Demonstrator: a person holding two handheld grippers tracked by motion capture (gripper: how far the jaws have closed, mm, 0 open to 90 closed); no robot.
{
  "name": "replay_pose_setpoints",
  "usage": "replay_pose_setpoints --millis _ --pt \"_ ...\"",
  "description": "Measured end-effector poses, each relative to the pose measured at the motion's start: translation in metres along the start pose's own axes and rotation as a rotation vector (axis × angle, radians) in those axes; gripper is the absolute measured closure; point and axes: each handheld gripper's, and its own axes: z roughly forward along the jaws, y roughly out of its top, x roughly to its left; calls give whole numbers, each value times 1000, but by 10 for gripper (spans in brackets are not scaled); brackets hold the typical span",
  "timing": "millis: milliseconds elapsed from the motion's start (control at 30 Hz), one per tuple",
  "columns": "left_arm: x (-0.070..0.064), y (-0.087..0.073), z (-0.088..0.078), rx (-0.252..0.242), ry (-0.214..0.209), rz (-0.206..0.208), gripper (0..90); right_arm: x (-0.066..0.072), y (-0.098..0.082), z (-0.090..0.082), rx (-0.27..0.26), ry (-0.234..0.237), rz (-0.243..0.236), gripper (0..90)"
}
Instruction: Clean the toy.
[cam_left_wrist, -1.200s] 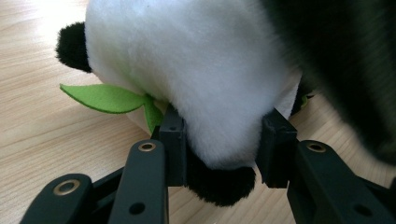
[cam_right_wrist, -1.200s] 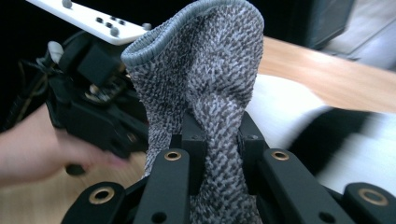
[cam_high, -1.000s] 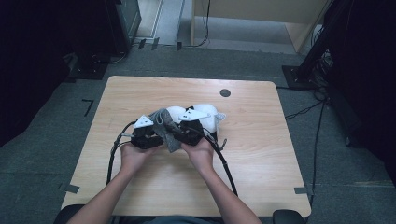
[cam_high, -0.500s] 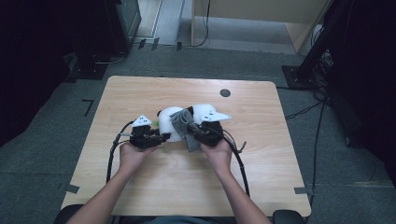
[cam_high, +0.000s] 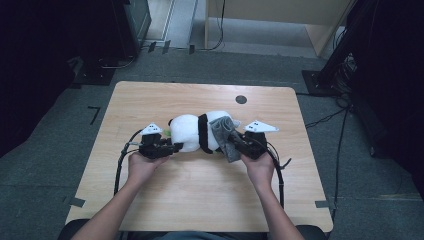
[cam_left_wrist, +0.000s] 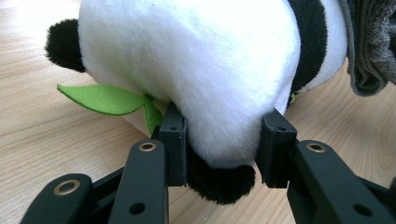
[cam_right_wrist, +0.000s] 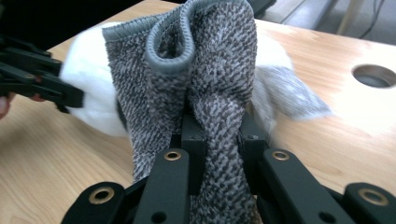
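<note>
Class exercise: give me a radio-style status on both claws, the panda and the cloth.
Left claw shut on plush panda. Right claw shut on grey cloth, draped against the panda's far end. Wooden table around them clear, nothing in the way.

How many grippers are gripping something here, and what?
2. The left gripper clamps the plush panda at the table's left; the right gripper pinches the grey cloth draped against the panda's other end.

The plush panda (cam_high: 195, 134) lies on the counter (cam_high: 200, 200) between both grippers, right of the left gripper (cam_high: 172, 148). The cloth (cam_high: 225, 137) drapes its end nearest the right gripper (cam_high: 239, 145).
</note>
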Motion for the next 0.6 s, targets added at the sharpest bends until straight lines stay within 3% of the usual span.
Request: replay_pose_setpoints --millis 200,333,400,500,600 --pt "0 0 0 1 0 -7 611 -9 -4 -1 8 -55 0 792" --pt "1 2 -1 5 10 -23 611 -13 -4 -6 3 -65 38 794" --pt "2 3 -2 1 13 -46 610 -6 -1 -11 -37 -48 35 796" --pt "2 4 -3 0 21 -46 610 11 6 -13 -80 -13 9 796" --pt "-1 6 -3 7 27 -32 610 31 10 -7 -81 45 -28 796"
